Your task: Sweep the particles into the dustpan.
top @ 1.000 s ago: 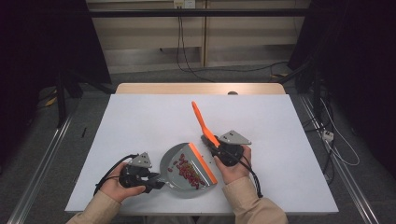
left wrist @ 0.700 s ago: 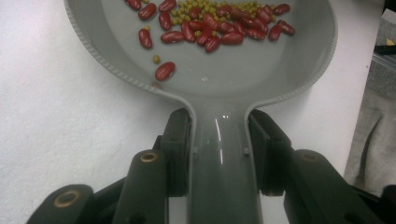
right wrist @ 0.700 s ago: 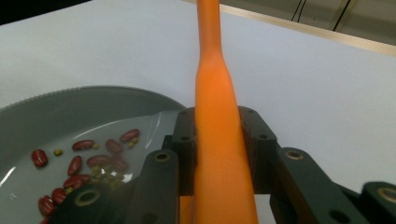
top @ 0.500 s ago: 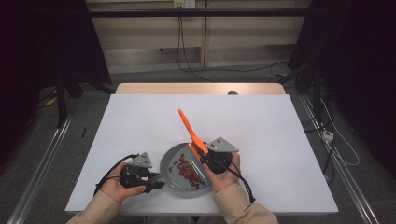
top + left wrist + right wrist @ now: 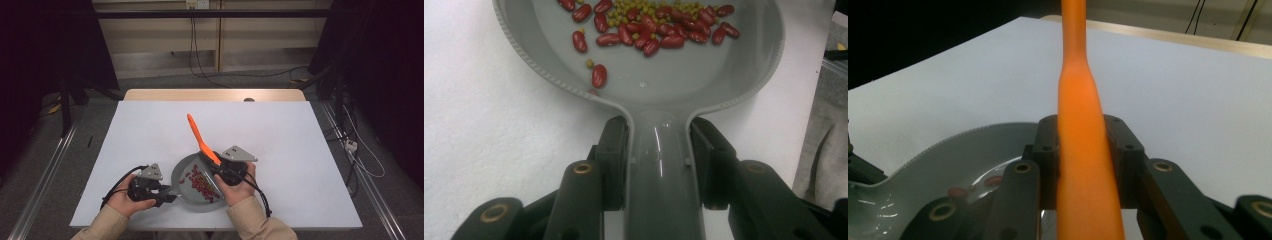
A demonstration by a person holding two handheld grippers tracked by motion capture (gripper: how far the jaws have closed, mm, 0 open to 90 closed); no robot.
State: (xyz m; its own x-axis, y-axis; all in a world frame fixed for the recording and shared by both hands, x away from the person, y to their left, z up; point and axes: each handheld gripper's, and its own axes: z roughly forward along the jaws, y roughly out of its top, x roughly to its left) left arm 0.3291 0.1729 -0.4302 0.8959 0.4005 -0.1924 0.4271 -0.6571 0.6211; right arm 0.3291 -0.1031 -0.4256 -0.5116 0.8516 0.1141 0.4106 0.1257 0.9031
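The grey pan (image 5: 659, 95) is looking like glossy moulded plastic, its rim finely ribbed and its handle catching light. Inside the pan, the red beans (image 5: 644, 35) are shining smooth. The orange spatula (image 5: 1083, 145) is showing a matt, rubbery skin. Under the pan, the white table (image 5: 280, 130) is appearing matt and faintly grainy.

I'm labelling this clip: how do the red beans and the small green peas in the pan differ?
The red beans are bigger, oblong and glossy; the green peas are tiny and round. Some beans lie scattered toward the handle side, while the peas mostly cluster far from it. Both lie loose in the grey pan.
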